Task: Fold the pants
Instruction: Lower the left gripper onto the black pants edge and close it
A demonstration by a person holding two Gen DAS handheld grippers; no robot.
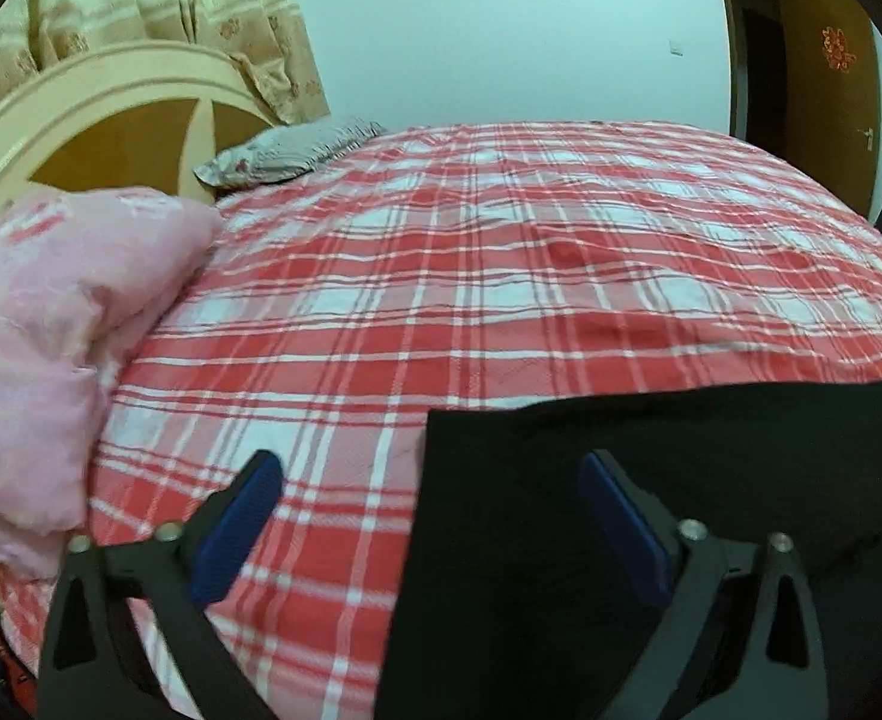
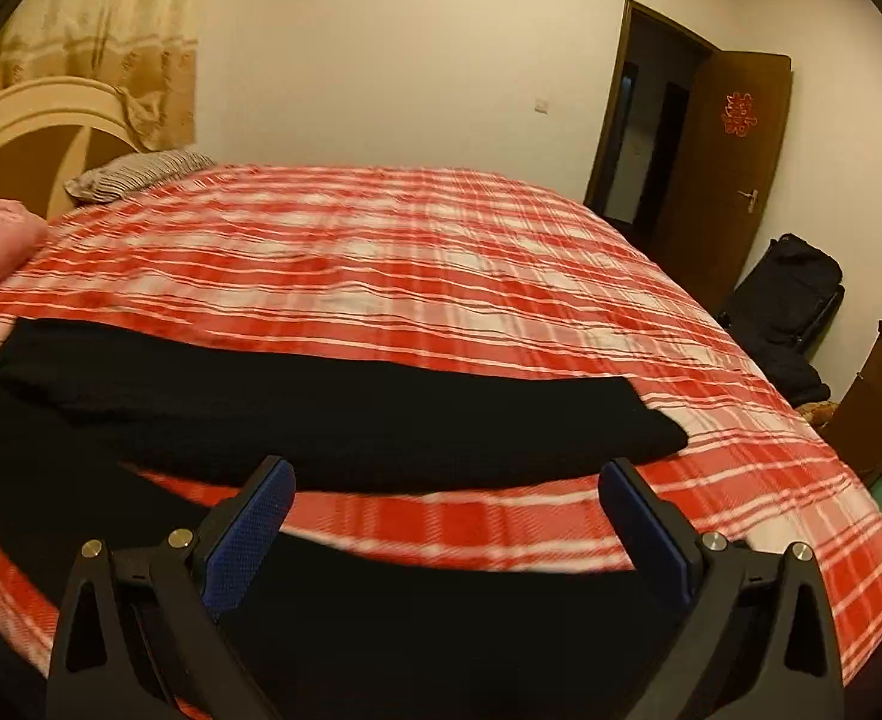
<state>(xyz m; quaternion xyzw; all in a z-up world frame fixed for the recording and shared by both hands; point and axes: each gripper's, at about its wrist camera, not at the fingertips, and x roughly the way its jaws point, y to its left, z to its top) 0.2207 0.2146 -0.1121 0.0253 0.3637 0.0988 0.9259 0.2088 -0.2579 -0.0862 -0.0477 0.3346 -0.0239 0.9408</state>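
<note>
Black pants [image 1: 681, 450] lie flat on the red-and-white plaid bedsheet [image 1: 501, 240]. In the left wrist view their straight left edge runs between the blue pads of my left gripper [image 1: 432, 468], which is open just above the cloth, its right finger over the pants and its left finger over bare sheet. In the right wrist view the pants [image 2: 321, 414] stretch across the bed [image 2: 381, 240], one leg ending at the right and another dark band lower down. My right gripper [image 2: 447, 471] hangs open above the gap between the two legs, holding nothing.
A pink quilt [image 1: 51, 330] is bunched at the left by the cream headboard [image 1: 111, 120], with a striped pillow [image 1: 285, 150] behind it. Beyond the bed's right side are an open brown door [image 2: 723, 168] and a black bag on a chair [image 2: 789, 294].
</note>
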